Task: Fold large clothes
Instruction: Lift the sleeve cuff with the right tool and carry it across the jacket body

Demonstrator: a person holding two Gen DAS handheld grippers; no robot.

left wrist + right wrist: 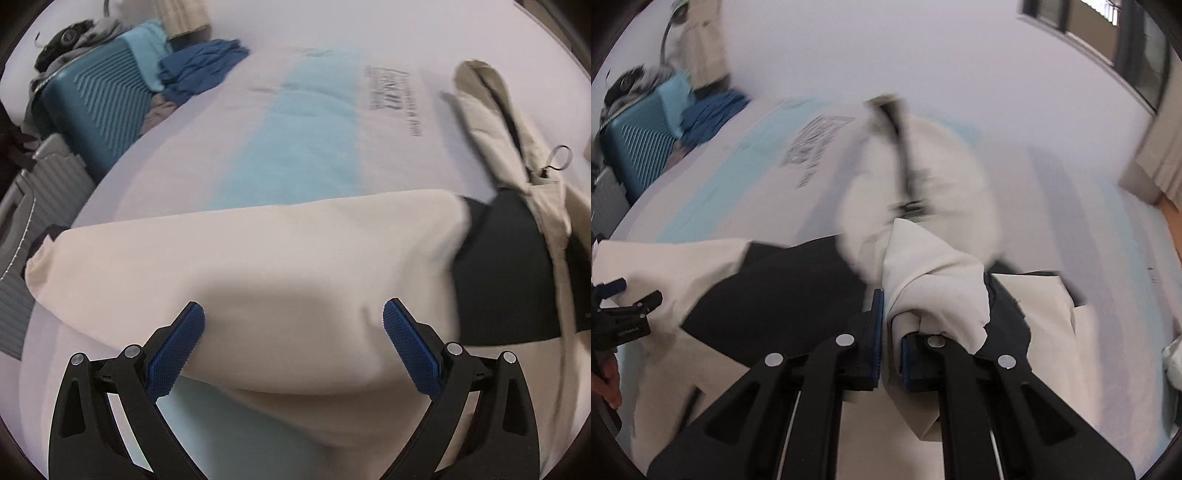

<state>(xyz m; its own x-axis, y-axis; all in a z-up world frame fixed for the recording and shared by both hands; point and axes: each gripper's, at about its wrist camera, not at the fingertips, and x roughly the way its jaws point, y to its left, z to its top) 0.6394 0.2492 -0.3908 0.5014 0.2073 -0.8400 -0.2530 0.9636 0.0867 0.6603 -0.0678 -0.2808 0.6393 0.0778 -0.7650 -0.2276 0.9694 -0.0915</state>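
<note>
A large cream jacket (pixel 258 266) with a black lining (pixel 506 266) lies on a bed sheet (pixel 295 147) with a light blue stripe. My left gripper (pixel 293 328) is open, its blue pads (pixel 177 354) spread just over the folded cream sleeve. My right gripper (pixel 892 332) is shut on a bunch of the cream jacket cloth (pixel 934 280) and holds it above the black lining (pixel 783 295). The hood (pixel 912 173) is blurred behind it. The left gripper shows at the left edge of the right wrist view (pixel 624 291).
A teal suitcase (pixel 96 103) and a grey suitcase (pixel 33 206) stand left of the bed. Blue folded clothes (pixel 199 66) lie at the bed's far left corner. A window (pixel 1108 33) and curtain (pixel 1160 155) are at the right.
</note>
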